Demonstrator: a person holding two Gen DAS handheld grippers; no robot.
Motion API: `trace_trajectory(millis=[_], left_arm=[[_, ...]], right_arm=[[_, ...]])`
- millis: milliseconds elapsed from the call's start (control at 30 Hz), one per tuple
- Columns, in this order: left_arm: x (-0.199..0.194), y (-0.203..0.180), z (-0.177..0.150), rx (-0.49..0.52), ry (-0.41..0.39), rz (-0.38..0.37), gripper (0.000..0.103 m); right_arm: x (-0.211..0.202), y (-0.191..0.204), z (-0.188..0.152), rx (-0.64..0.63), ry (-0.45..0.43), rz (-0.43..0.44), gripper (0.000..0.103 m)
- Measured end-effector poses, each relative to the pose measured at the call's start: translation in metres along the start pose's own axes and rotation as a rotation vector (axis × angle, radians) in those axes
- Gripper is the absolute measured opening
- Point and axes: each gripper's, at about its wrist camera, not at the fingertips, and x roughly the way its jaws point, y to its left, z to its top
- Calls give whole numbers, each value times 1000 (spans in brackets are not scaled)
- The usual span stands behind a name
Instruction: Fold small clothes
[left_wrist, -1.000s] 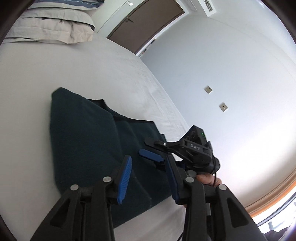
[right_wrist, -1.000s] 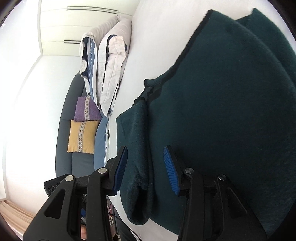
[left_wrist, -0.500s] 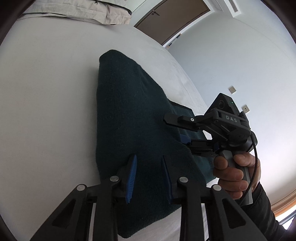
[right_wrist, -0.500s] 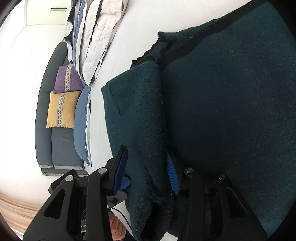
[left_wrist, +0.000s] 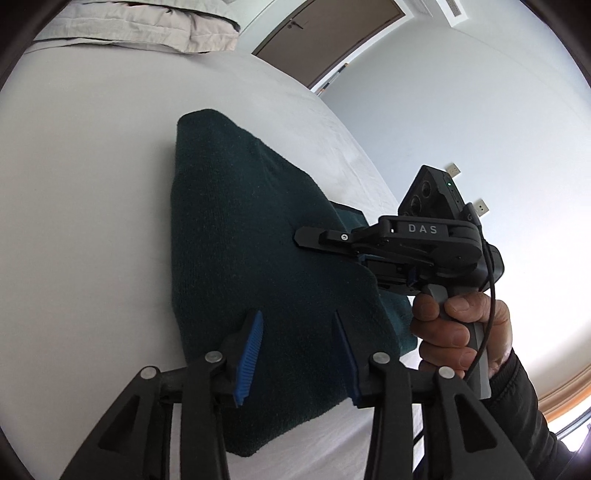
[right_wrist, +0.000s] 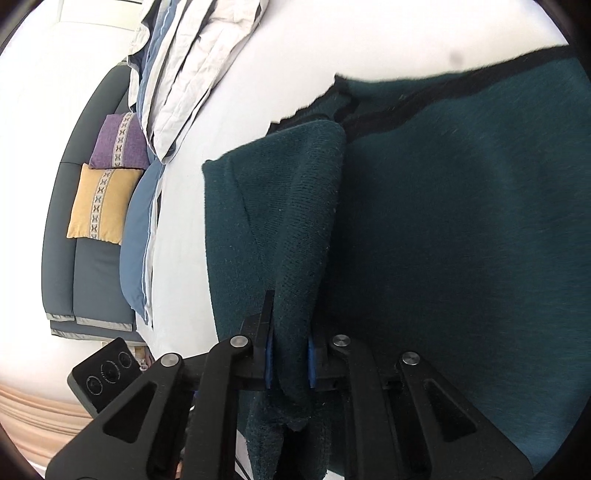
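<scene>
A dark teal knit garment (left_wrist: 251, 236) lies partly folded on the white bed (left_wrist: 85, 192). In the left wrist view my left gripper (left_wrist: 297, 328) is open, its blue pads spread just above the garment's near part. My right gripper (left_wrist: 373, 260) shows in that view at the garment's right edge, held by a hand. In the right wrist view my right gripper (right_wrist: 290, 354) is shut on a raised fold of the garment (right_wrist: 306, 236), which hangs between the pads. The rest of the garment (right_wrist: 461, 229) lies flat, with a black trimmed edge at the far side.
Pillows and folded bedding (left_wrist: 140, 26) sit at the head of the bed. A grey sofa (right_wrist: 85, 273) with a purple cushion (right_wrist: 118, 142) and a yellow cushion (right_wrist: 99, 203) stands beside the bed. A brown door (left_wrist: 325, 40) and a white wall are beyond.
My right gripper has closed on the garment's edge fold and lifted it. My left gripper has moved over the garment, narrowed half a second ago, and is open wide now.
</scene>
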Motion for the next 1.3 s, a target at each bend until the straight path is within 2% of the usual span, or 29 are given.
trace_trajectory(millis=[200, 333, 500, 633, 767, 833, 1000, 1167, 1300], left_arm=[[14, -40, 0, 77, 32, -35, 49], [29, -61, 7, 118, 48, -35, 49], [42, -85, 12, 187, 60, -31, 49], [49, -90, 8, 204, 80, -13, 49], [55, -92, 5, 213, 96, -2, 49], [61, -92, 2, 223, 106, 9, 49], [73, -81, -2, 202, 138, 35, 51], [73, -83, -6, 218, 137, 38, 51], [81, -85, -6, 219, 146, 49, 51]], right_arm=[[-76, -40, 5, 16, -82, -55, 11], [-116, -74, 8, 30, -96, -128, 11], [-147, -109, 11, 59, -106, -166, 11], [-149, -122, 15, 63, -98, -161, 11], [-141, -128, 14, 75, -131, -144, 11], [-147, -134, 4, 78, -155, -135, 11], [-134, -147, 1, 104, -136, -151, 11], [-138, -142, -15, 92, -168, -158, 11], [-136, -154, -17, 114, -165, -139, 11]])
